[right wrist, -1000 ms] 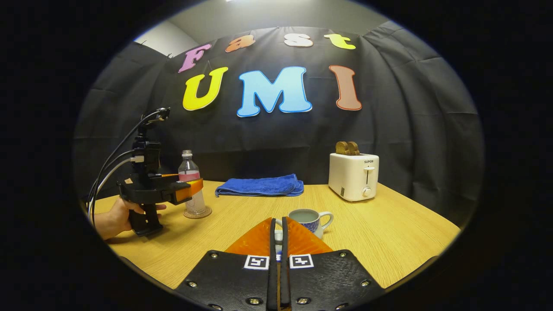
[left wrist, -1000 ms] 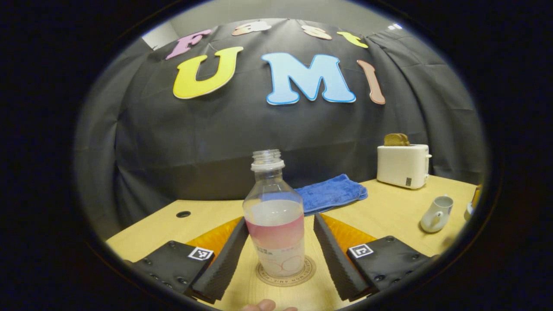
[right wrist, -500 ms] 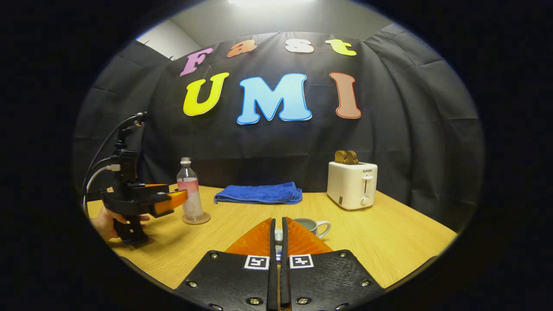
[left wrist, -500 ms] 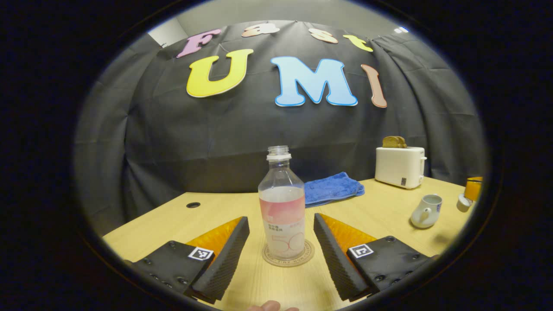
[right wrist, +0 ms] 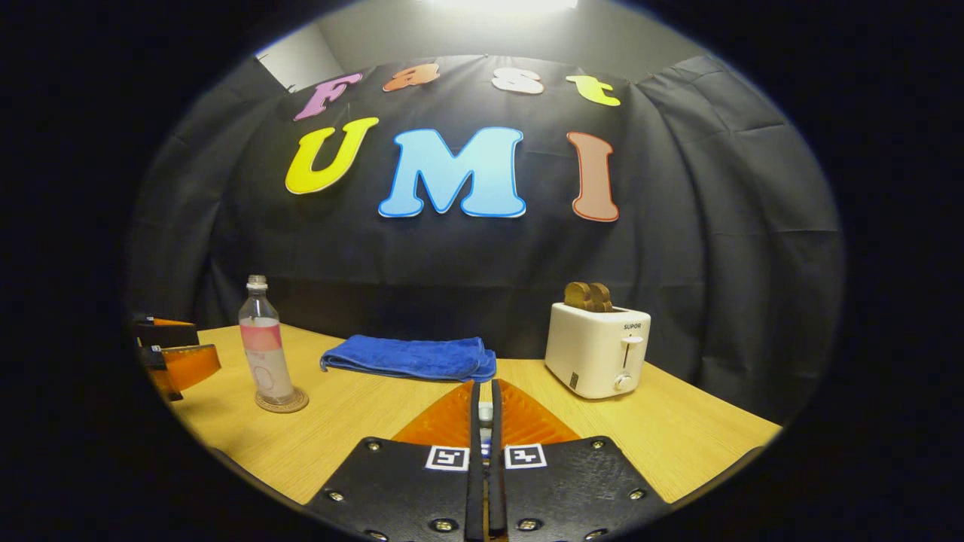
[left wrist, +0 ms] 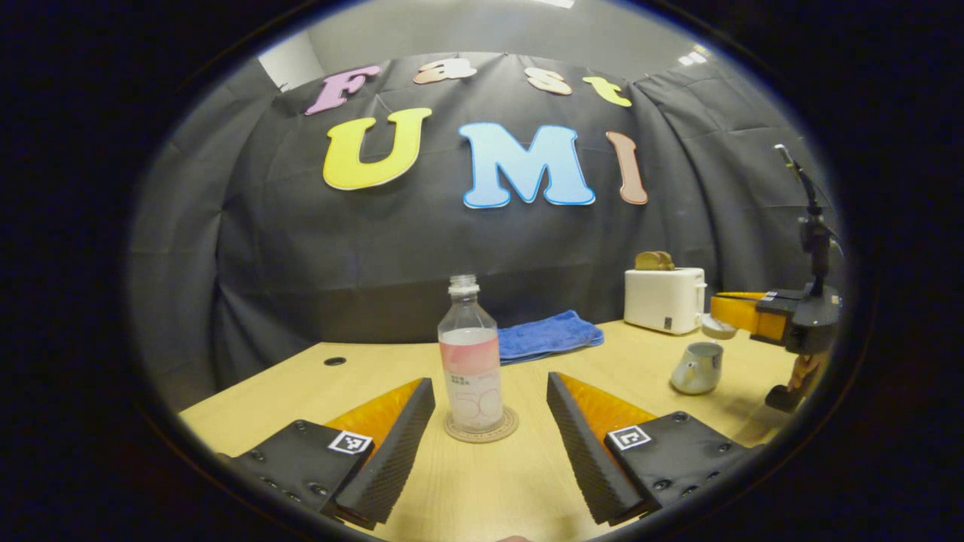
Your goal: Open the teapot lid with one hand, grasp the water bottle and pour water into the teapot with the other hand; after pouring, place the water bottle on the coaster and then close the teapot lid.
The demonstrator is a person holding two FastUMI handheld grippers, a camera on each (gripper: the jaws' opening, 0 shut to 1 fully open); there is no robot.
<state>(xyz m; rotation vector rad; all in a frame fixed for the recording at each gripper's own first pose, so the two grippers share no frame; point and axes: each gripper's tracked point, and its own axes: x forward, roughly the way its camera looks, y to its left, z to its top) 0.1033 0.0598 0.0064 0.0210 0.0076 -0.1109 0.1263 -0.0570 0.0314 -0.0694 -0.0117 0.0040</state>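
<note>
A pale wooden table (left wrist: pixel 663 361) runs back to the black cloth wall of the booth. On it, in my left gripper view, the water bottle (left wrist: pixel 471 354) stands upright and uncapped on its round coaster (left wrist: pixel 480 433), partly filled, just ahead of my left gripper (left wrist: pixel 489 421) — its fingers are spread wide, well clear of the bottle on both sides and touching nothing. Behind the bottle lies a folded blue towel (left wrist: pixel 548 336), and further right a white toaster (left wrist: pixel 664 299) with bread in its slots. The teapot (left wrist: pixel 697 367) sits to the right of the bottle, open at the top, spout turned toward me. Above it hangs my right gripper (left wrist: pixel 719 320) with the small white lid (left wrist: pixel 715 326) at its fingertips.

In the right gripper view my right gripper's fingers stand pressed nearly together, pinching a small white piece — the lid (right wrist: pixel 485 412) — between them. The bottle (right wrist: pixel 263 346) on the coaster (right wrist: pixel 282 401) is off to the left there.
</note>
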